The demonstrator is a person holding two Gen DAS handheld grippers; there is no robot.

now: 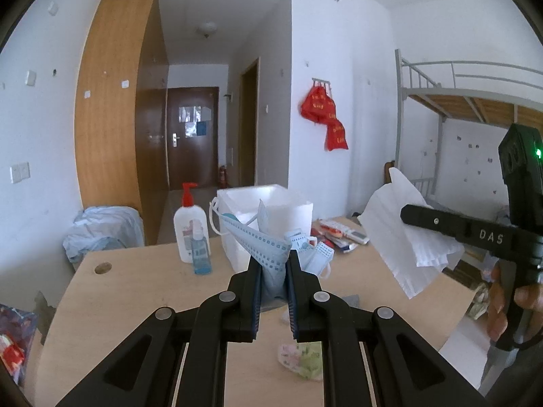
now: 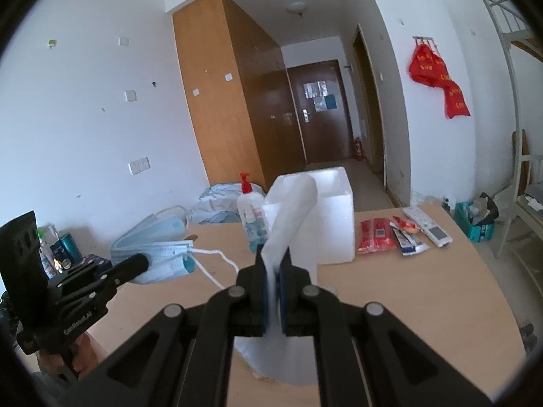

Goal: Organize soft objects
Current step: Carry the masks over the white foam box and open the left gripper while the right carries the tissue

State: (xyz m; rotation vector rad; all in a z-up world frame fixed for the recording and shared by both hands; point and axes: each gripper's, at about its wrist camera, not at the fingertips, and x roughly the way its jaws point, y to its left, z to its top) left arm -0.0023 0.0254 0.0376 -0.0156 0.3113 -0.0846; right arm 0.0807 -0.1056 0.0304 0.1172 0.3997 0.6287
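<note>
I see a wide, pale wooden counter [image 2: 424, 288] under both of my tools. Near its back edge stands a big white foam box [image 2: 334, 217] with an open top. Just to the left of the box is a white plastic pump bottle with a red top [image 1: 189, 229], and a small clear bottle of blue liquid [image 1: 200, 254] stands right in front of it. To the right of the box lie some flat red snack packets [image 2: 376, 235] and a white remote control [image 2: 429, 225], side by side on the counter. My right gripper [image 2: 274, 273] is squeezed almost shut on a soft white sheet of thin foam paper [image 2: 292, 217]; the sheet sticks up past the tips and also hangs down below them, up in the air in front of the box. In the left view this same white sheet [image 1: 400, 234] hangs off to the right, above the counter. My left gripper [image 1: 274, 264] is closed on a bunch of soft light blue face masks [image 1: 268, 247], pinching them between its two sides, and they are lifted off the counter in front of the box. Their white ear loops [image 2: 217, 264] dangle down. A small crumpled pink and green wrapper [image 1: 302, 359] lies on the counter close to me.
</note>
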